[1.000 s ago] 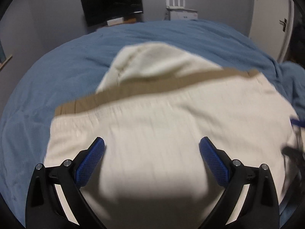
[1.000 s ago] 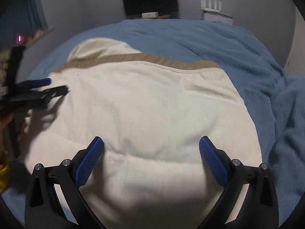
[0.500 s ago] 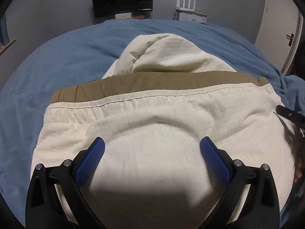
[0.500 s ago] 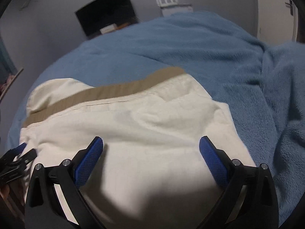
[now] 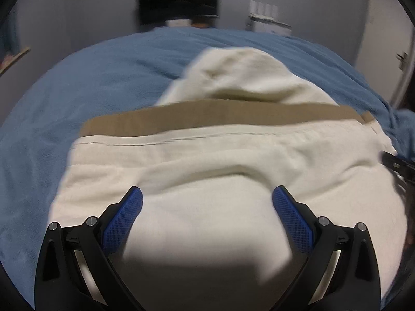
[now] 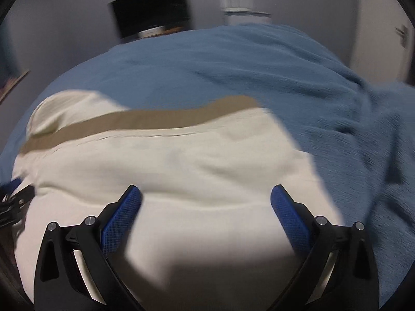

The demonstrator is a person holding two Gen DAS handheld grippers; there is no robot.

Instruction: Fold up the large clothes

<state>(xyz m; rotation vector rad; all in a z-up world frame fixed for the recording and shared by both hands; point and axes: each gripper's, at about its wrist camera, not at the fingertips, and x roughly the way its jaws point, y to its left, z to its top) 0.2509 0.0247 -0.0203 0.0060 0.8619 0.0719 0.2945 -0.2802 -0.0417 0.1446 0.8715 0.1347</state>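
Note:
A large cream garment [image 5: 220,171] with a tan band [image 5: 207,119] across its far edge lies folded on a blue blanket [image 5: 90,83]. A cream hood-like part [image 5: 241,75] sticks out beyond the band. My left gripper [image 5: 207,204] is open and empty above the near part of the garment. My right gripper [image 6: 206,203] is open and empty above the same garment [image 6: 181,165], near its right side. The tan band [image 6: 145,121] shows in the right wrist view too. Each gripper shows at the edge of the other's view, the right one [image 5: 396,164] and the left one [image 6: 15,197].
The blue blanket [image 6: 285,77] covers the whole bed and bunches up at the right [image 6: 384,134]. A dark monitor [image 5: 179,0] and a white router [image 5: 267,18] stand by the grey back wall. A door [image 5: 389,39] is at the far right.
Both grippers stay open and hover over the garment. The views have shifted slightly and are blurred by motion. The garment lies as before.

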